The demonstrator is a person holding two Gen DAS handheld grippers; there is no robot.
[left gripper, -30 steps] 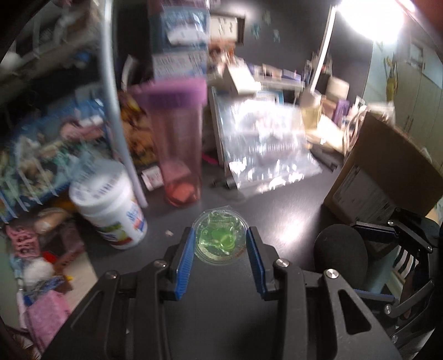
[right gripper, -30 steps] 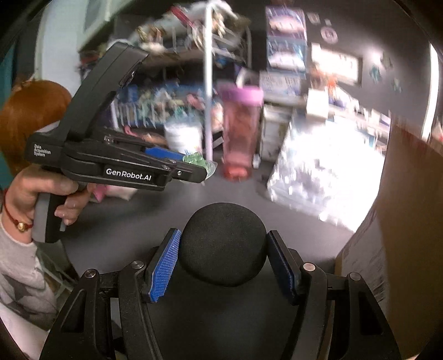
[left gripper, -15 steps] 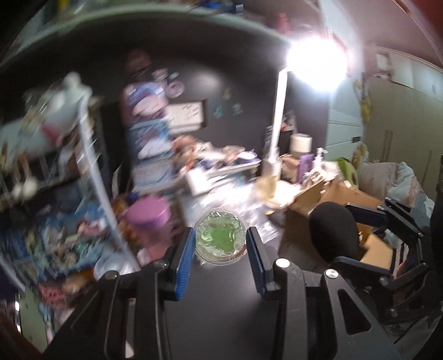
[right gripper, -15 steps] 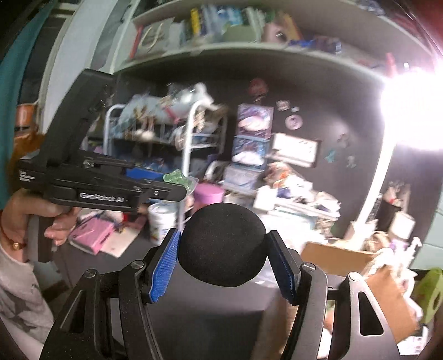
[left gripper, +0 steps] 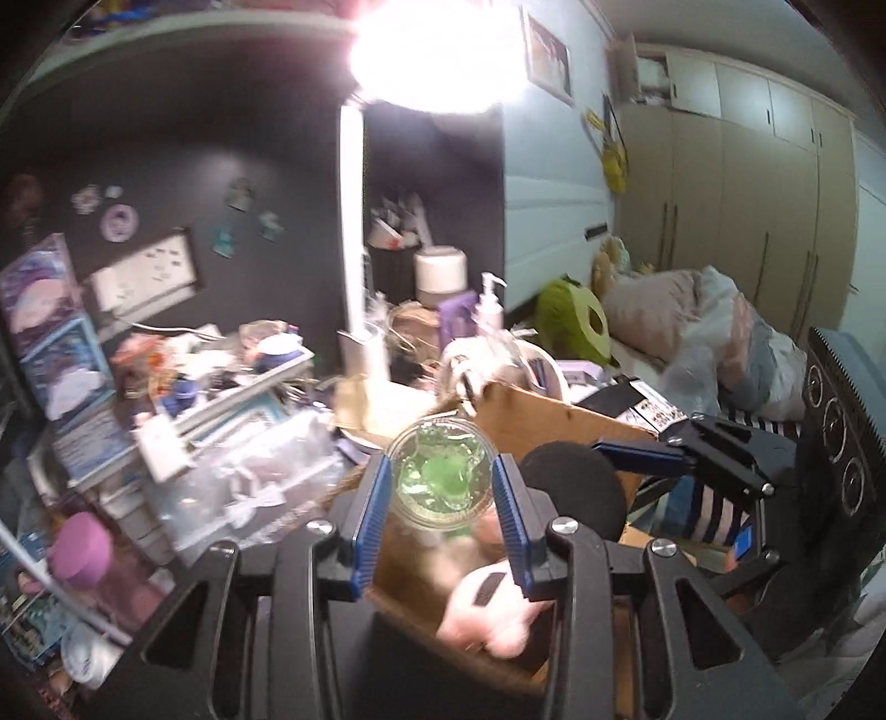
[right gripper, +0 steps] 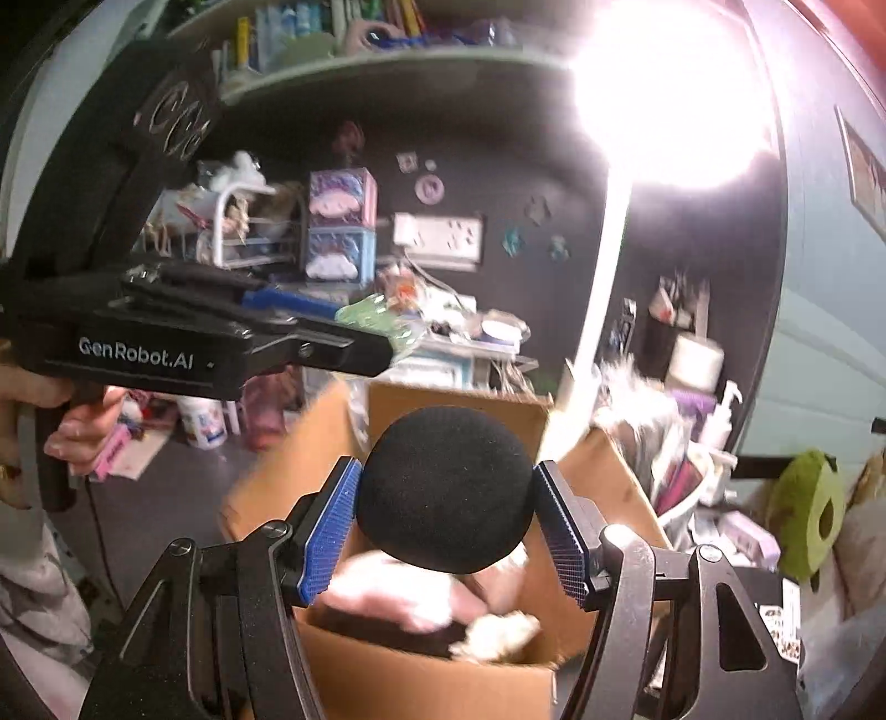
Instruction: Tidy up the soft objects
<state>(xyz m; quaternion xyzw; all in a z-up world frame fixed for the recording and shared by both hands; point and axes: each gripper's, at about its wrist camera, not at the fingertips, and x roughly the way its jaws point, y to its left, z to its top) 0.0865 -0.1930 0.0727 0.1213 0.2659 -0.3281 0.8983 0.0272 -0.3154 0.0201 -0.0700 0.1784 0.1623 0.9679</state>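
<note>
My left gripper (left gripper: pixel 442 493) is shut on a clear round tub of green slime (left gripper: pixel 441 479) and holds it in the air over an open cardboard box (left gripper: pixel 559 412). My right gripper (right gripper: pixel 446 518) is shut on a black foam ball (right gripper: pixel 446 487), held above the same box (right gripper: pixel 432 684). Pink and white soft things (right gripper: pixel 404 595) lie inside the box. The right gripper with its ball (left gripper: pixel 576 490) shows just right of the slime tub in the left wrist view. The left gripper (right gripper: pixel 310 338) shows at the left of the right wrist view.
A cluttered dark desk (right gripper: pixel 166 498) holds a pink tumbler (left gripper: pixel 83 559), a white jar (right gripper: pixel 205 421), plastic bags (left gripper: pixel 260 487) and boxes. A bright lamp (left gripper: pixel 432 50) glares overhead. A green plush (left gripper: pixel 576 324) and bedding (left gripper: pixel 720 327) lie to the right.
Both grippers have risen from the desk and swung right, carrying the slime tub and the foam ball over the open cardboard box.
</note>
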